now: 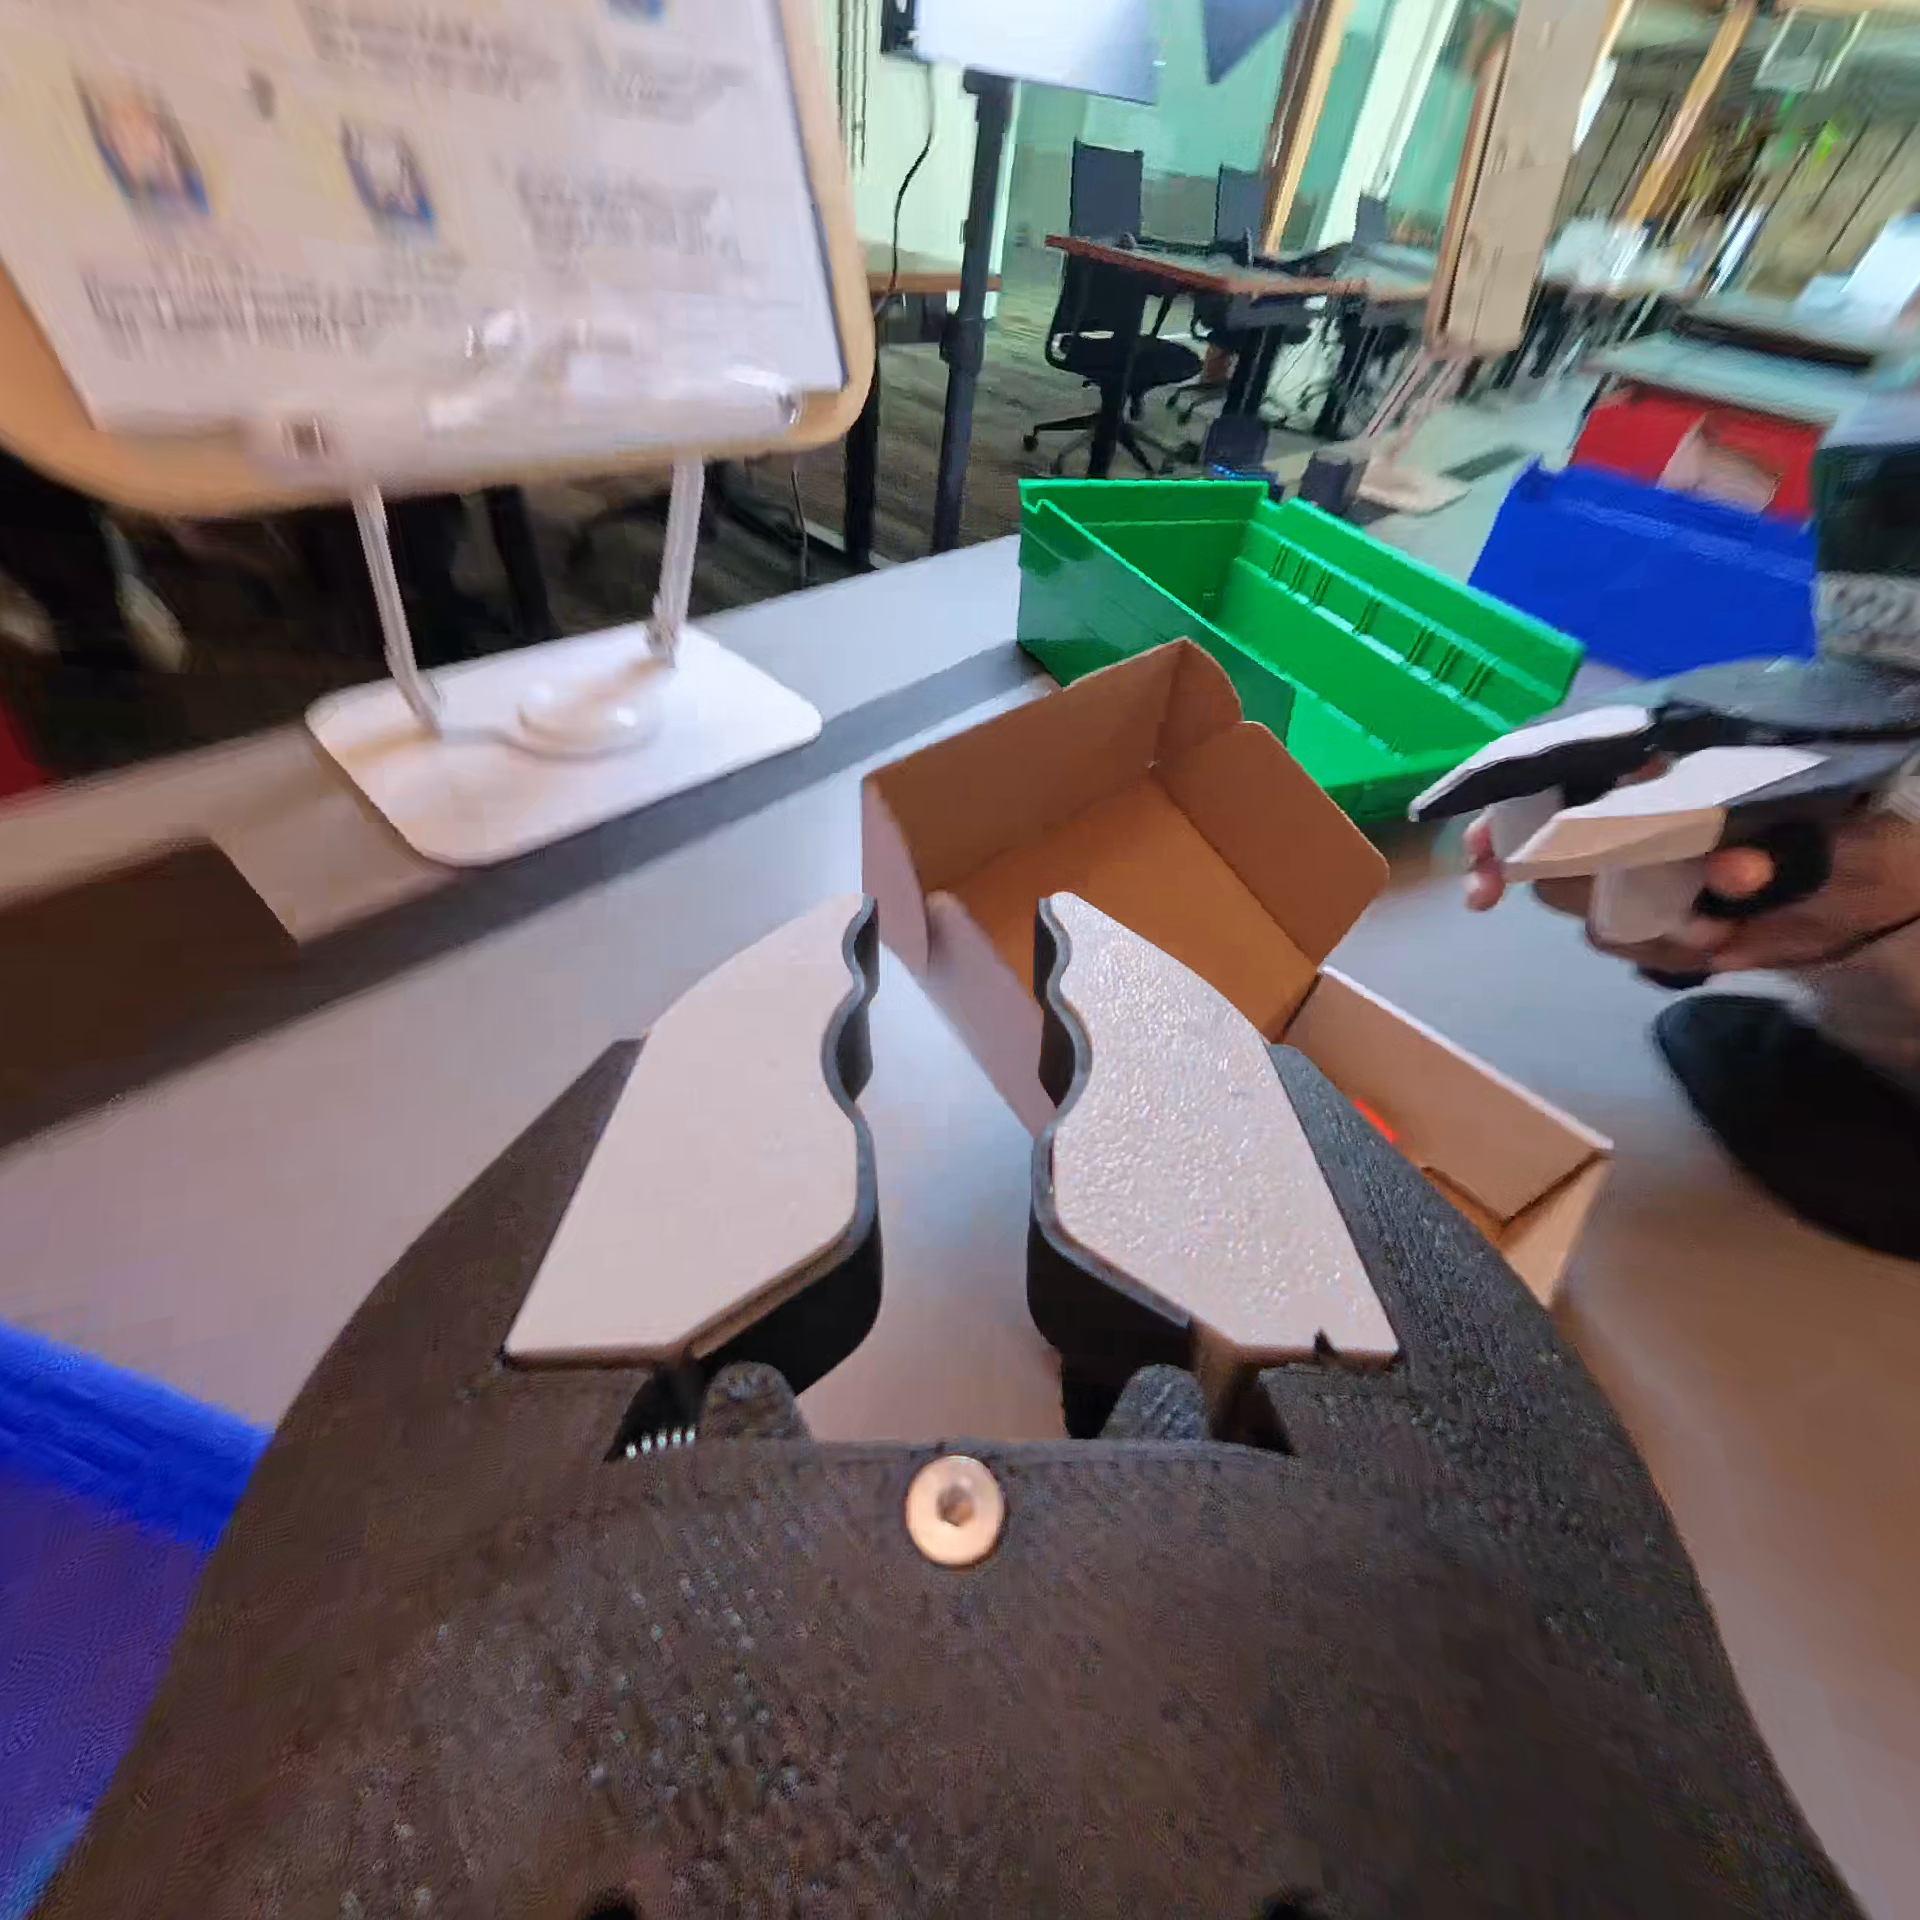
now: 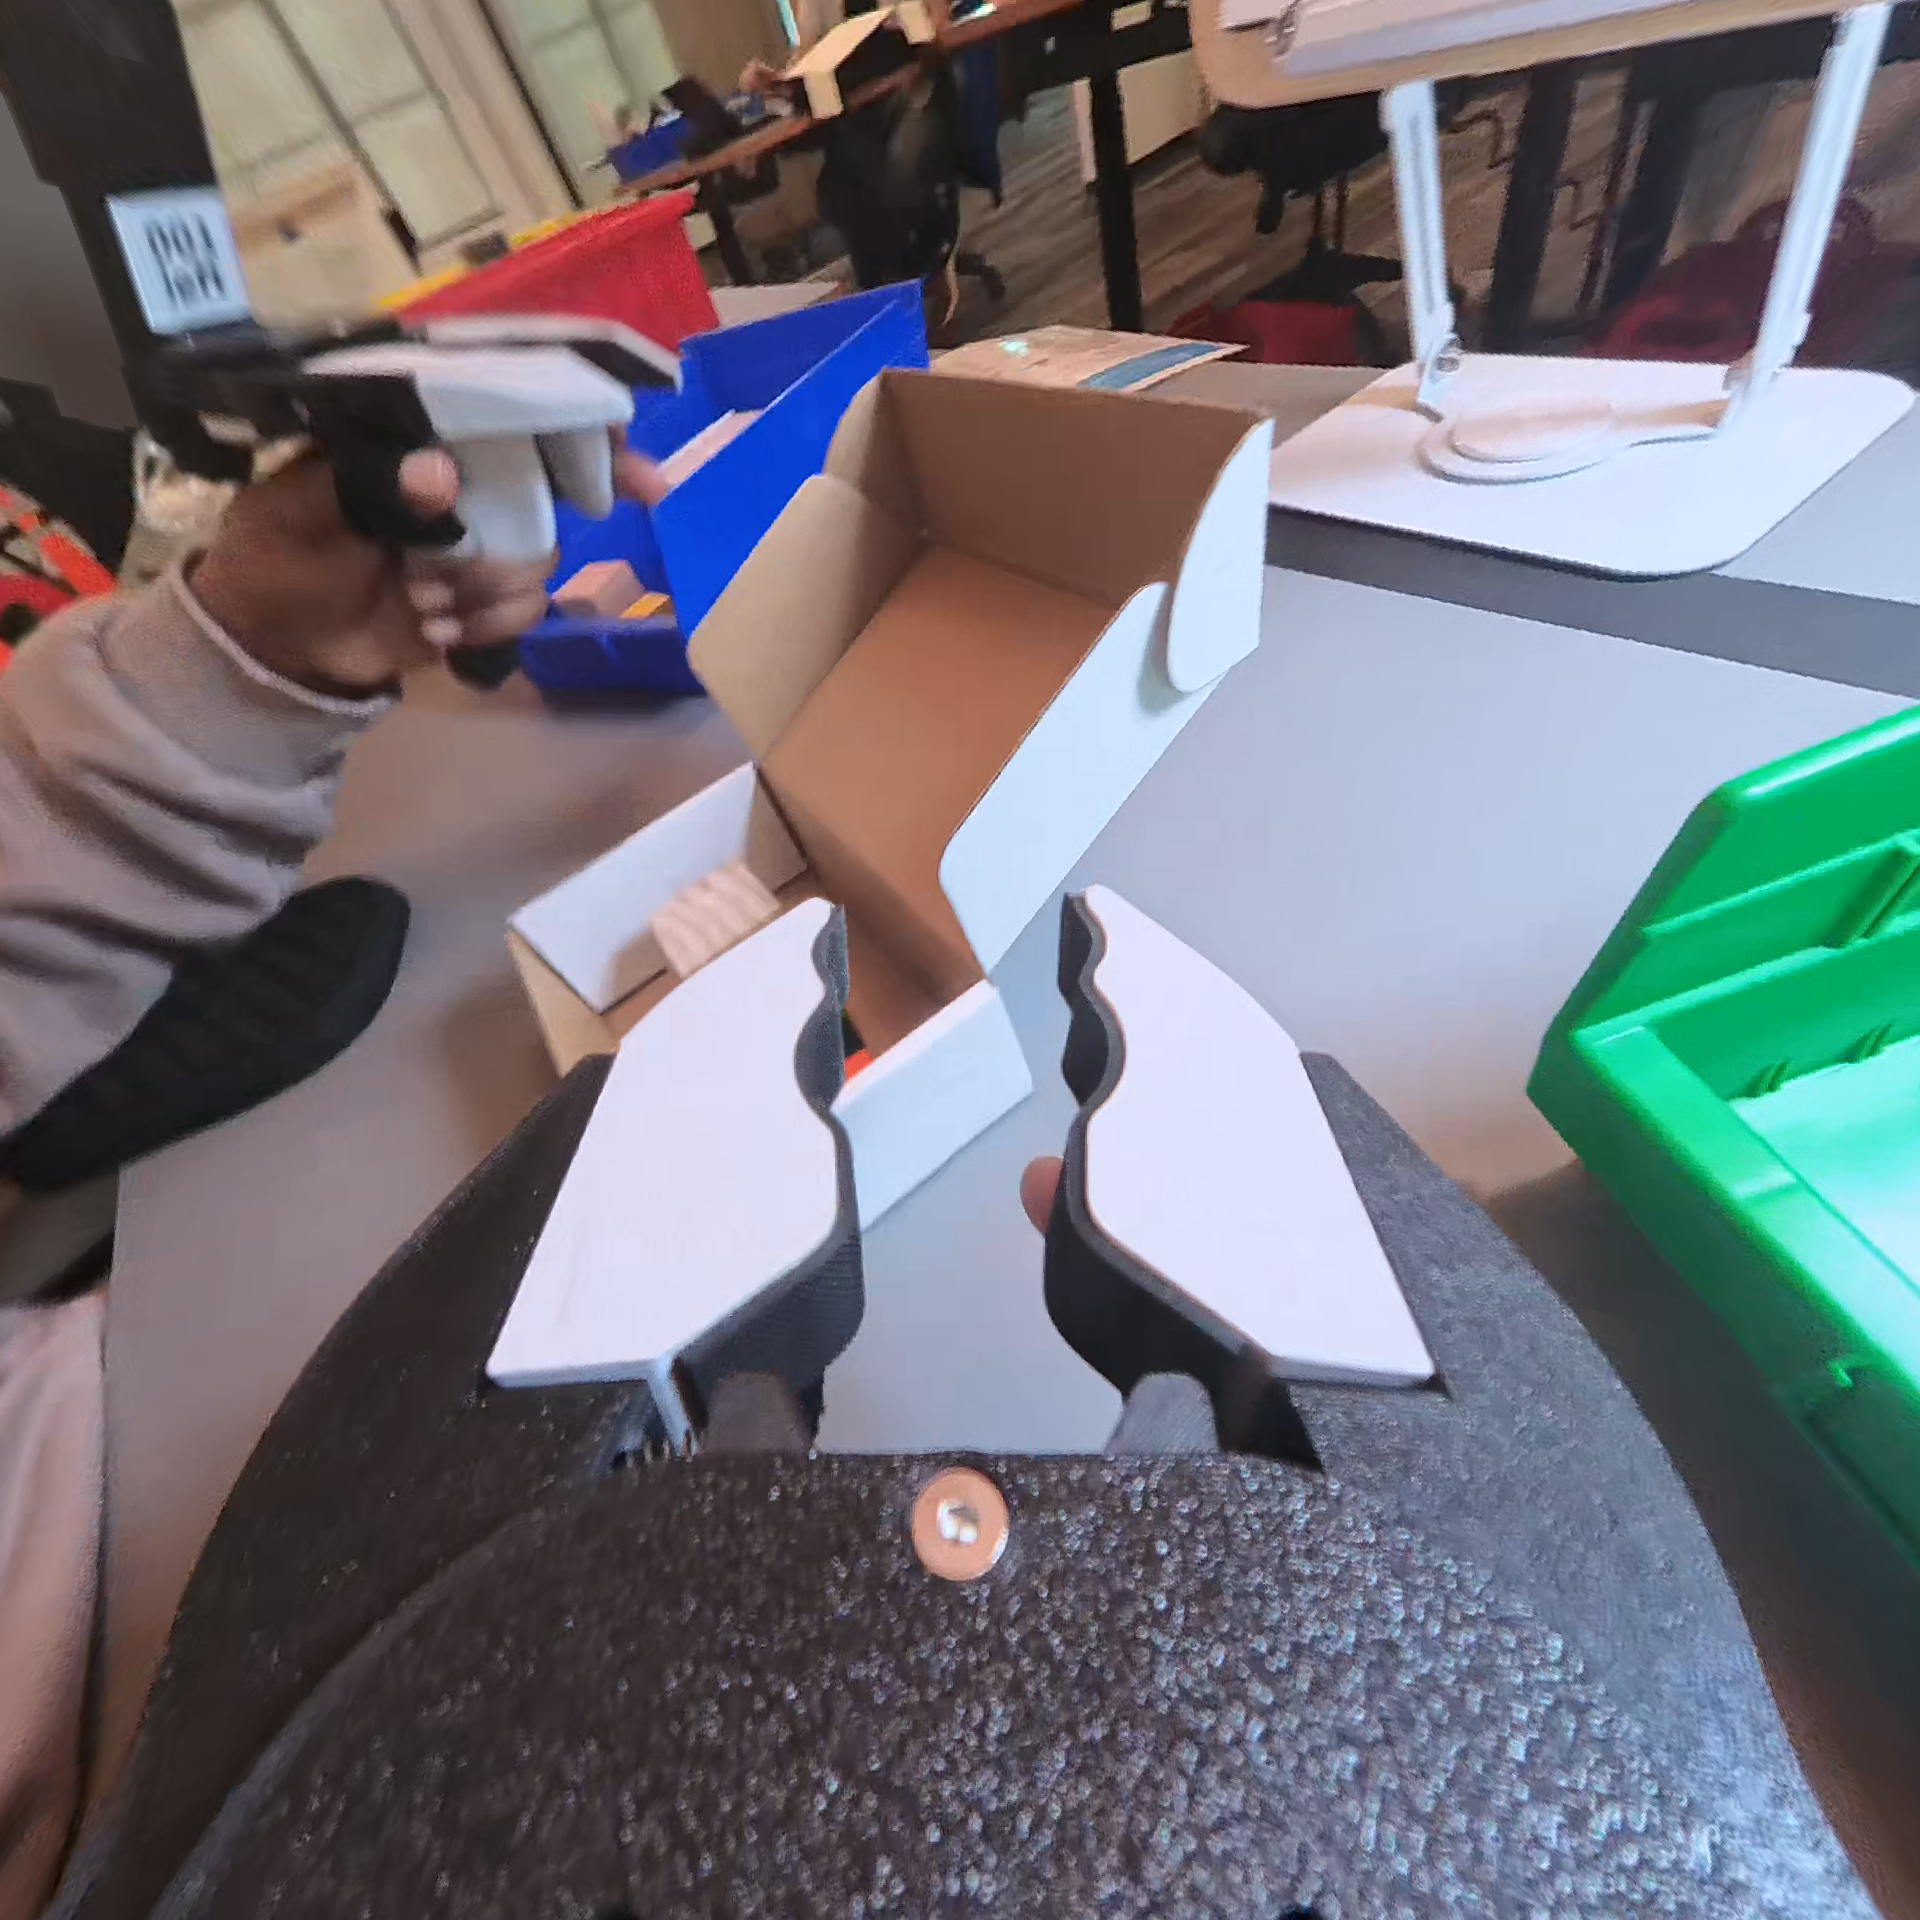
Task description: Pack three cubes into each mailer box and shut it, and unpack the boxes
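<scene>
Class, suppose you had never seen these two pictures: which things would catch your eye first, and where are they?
First, the open cardboard mailer box in the middle of the grey table, its lid standing up. Next, the bright green bin just behind it in the left wrist view. In front, each view's own gripper is open and empty: left gripper, right gripper.

In the left wrist view, the left tool (image 1: 956,935) fills the lower centre of the frame. Just beyond its tips, at centre, a mailer box (image 1: 1143,862) sits on the desk (image 1: 416,1091) with its lid raised. A bin (image 1: 1351,644) lies behind the box, toward the upper right. A document stand (image 1: 561,727) occupies the upper left. The right tool (image 1: 1496,821) enters from the right edge, beside the box.
</scene>
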A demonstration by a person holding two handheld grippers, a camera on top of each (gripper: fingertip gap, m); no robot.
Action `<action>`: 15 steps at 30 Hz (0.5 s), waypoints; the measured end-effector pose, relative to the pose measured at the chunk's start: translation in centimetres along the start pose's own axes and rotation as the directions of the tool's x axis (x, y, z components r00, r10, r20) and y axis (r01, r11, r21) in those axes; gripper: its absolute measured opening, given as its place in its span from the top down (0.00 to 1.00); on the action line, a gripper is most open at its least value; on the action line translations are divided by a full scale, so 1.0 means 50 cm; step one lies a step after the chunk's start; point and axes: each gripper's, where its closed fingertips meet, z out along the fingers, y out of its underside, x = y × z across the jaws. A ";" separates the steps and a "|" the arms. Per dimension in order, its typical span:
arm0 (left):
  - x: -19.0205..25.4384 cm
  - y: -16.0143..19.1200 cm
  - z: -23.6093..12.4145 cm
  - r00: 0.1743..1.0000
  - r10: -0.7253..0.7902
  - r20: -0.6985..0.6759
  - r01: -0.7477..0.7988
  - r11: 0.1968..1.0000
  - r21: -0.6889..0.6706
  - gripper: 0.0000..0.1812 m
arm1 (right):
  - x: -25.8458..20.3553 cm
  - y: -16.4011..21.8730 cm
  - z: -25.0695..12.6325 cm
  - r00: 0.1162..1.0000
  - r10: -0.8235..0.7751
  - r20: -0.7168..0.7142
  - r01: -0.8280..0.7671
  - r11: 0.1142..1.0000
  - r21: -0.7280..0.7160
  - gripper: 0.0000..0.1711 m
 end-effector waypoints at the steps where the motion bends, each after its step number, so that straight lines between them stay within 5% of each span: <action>1: -0.011 0.020 0.000 0.994 -0.100 -0.036 0.100 0.995 -0.015 0.84 | 0.008 -0.007 0.009 1.000 0.025 -0.011 -0.025 1.000 0.005 0.77; 11: 0.013 0.111 0.080 0.743 -0.562 -0.364 0.556 0.821 -0.132 0.65 | 0.051 -0.017 0.072 0.897 0.418 0.143 -0.417 0.908 -0.035 0.63; 15: 0.055 0.105 0.081 0.714 -0.525 -0.463 0.514 0.842 -0.163 0.75 | 0.022 -0.023 0.096 0.874 0.422 0.242 -0.423 0.905 -0.049 0.70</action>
